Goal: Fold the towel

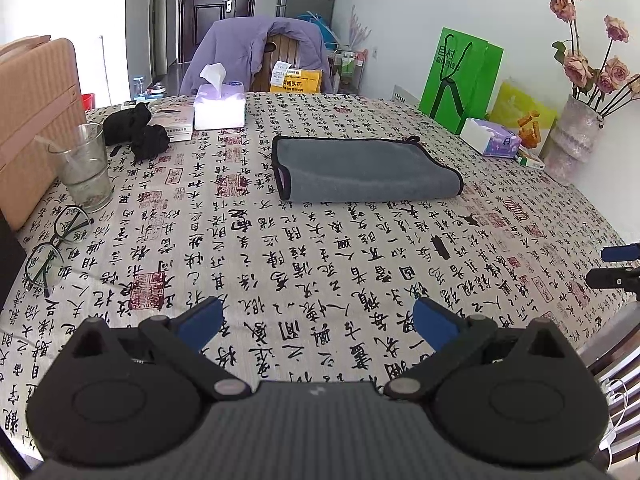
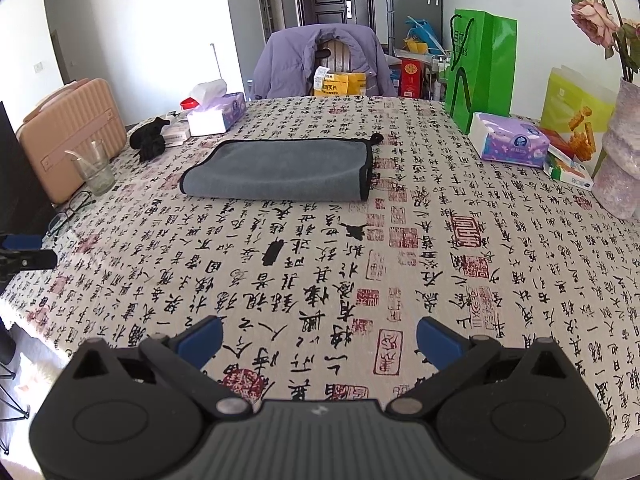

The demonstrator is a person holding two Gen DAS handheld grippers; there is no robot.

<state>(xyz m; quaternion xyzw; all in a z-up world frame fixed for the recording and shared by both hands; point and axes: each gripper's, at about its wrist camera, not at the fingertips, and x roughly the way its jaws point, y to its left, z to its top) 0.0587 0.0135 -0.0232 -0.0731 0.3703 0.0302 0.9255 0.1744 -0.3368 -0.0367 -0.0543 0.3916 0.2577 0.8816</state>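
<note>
A grey towel [image 1: 360, 170] with black trim lies folded flat on the calligraphy-print tablecloth, past the middle of the table; it also shows in the right wrist view [image 2: 280, 170]. My left gripper [image 1: 318, 326] is open and empty, hovering over the near part of the table well short of the towel. My right gripper [image 2: 318, 338] is open and empty, also near the front edge. Each gripper's tip shows at the side of the other's view: the right gripper [image 1: 618, 266] and the left gripper [image 2: 26, 252].
A glass [image 1: 84, 168], spectacles [image 1: 56, 240], a pink case [image 1: 36, 120], a black cloth [image 1: 138, 130] and a tissue box [image 1: 219, 106] are on the left. A green bag [image 1: 460, 80], tissue pack [image 1: 490, 138] and flower vase [image 1: 574, 140] are on the right. A chair with a purple jacket [image 1: 256, 54] stands behind.
</note>
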